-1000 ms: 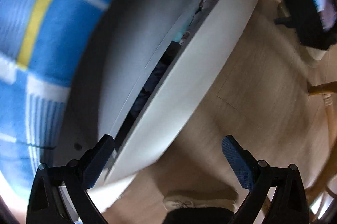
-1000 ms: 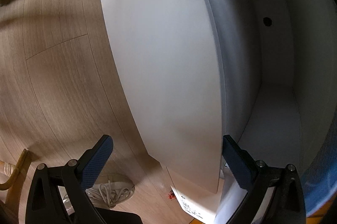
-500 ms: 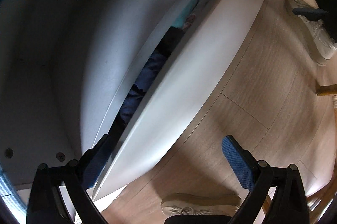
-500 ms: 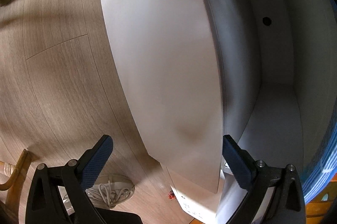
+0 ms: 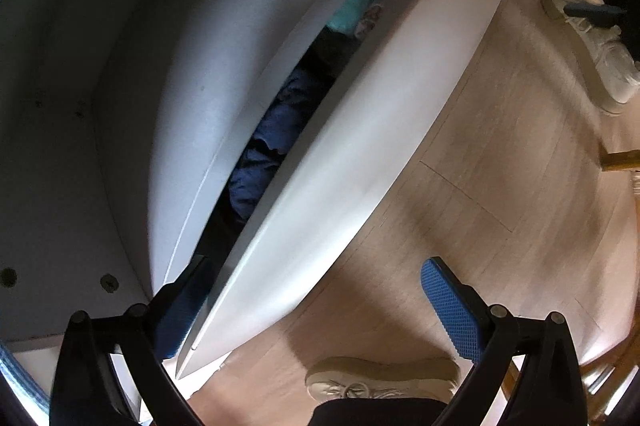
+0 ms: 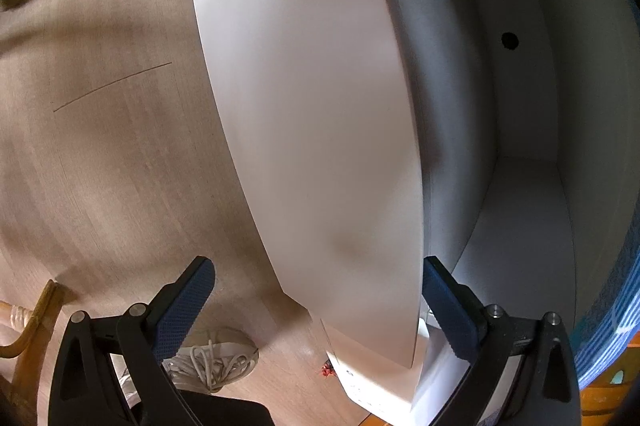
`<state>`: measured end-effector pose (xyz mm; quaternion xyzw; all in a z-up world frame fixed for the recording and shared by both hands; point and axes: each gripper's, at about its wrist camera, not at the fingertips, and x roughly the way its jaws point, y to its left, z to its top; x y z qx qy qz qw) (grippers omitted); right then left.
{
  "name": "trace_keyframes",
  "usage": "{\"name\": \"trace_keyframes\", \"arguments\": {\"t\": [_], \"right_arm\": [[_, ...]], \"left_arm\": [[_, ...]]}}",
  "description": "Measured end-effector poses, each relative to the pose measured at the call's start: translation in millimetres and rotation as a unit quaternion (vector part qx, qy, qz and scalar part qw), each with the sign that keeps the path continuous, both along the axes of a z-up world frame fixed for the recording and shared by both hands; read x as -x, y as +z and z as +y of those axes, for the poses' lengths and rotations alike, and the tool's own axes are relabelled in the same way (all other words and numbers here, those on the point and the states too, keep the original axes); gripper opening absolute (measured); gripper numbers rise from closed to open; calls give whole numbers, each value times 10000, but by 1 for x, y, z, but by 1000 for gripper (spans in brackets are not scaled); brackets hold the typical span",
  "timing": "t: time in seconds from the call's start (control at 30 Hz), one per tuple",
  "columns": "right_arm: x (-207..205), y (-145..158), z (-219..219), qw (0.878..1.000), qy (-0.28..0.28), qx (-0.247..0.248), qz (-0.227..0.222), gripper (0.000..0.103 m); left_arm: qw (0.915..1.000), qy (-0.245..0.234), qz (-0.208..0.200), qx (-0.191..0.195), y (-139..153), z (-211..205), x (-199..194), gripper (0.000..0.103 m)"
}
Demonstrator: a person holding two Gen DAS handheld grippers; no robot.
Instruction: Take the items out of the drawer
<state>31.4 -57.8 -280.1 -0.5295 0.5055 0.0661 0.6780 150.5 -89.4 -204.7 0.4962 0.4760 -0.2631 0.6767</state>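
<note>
A white drawer front (image 5: 360, 154) runs diagonally through the left wrist view, pulled a little way out of a white cabinet (image 5: 120, 106). In the gap lie dark blue clothes (image 5: 272, 142) and a teal item (image 5: 360, 2). My left gripper (image 5: 316, 302) is open and straddles the drawer front's lower end: its left finger sits inside the gap, its right finger outside. In the right wrist view the same white drawer front (image 6: 312, 106) fills the middle. My right gripper (image 6: 316, 298) is open and straddles that panel's edge, with the right finger behind it.
Light wooden floor (image 5: 500, 186) spreads beside the drawer. A person's pale shoes (image 5: 384, 378) (image 6: 212, 362) show near the grippers, and another shoe (image 5: 592, 42) lies farther off. Wooden furniture legs (image 6: 28, 322) stand at the left. An open white cabinet recess (image 6: 520, 186) lies behind the drawer front.
The left gripper has swung down from the blue patterned cloth to the drawer, and its left finger now sits in the gap. The gap looks wider. The right gripper has hardly moved.
</note>
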Motion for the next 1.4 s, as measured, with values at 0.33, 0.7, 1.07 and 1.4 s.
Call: {"name": "trace_keyframes", "arguments": {"t": [0.33, 0.7, 1.07, 1.4], "right_arm": [[23, 4, 7, 9996, 4, 50, 290, 103], [49, 10, 16, 9976, -52, -37, 683, 103], [61, 21, 17, 9937, -134, -362, 1056, 103], [79, 25, 21, 9857, -178, -773, 1484, 103]], "left_arm": [[9993, -292, 94, -234, 2, 5, 29, 103], [9983, -405, 238, -356, -3, 5, 59, 103], [9964, -611, 423, -415, 4, 16, 87, 103], [9937, -624, 878, -316, 24, 20, 95, 103]]}}
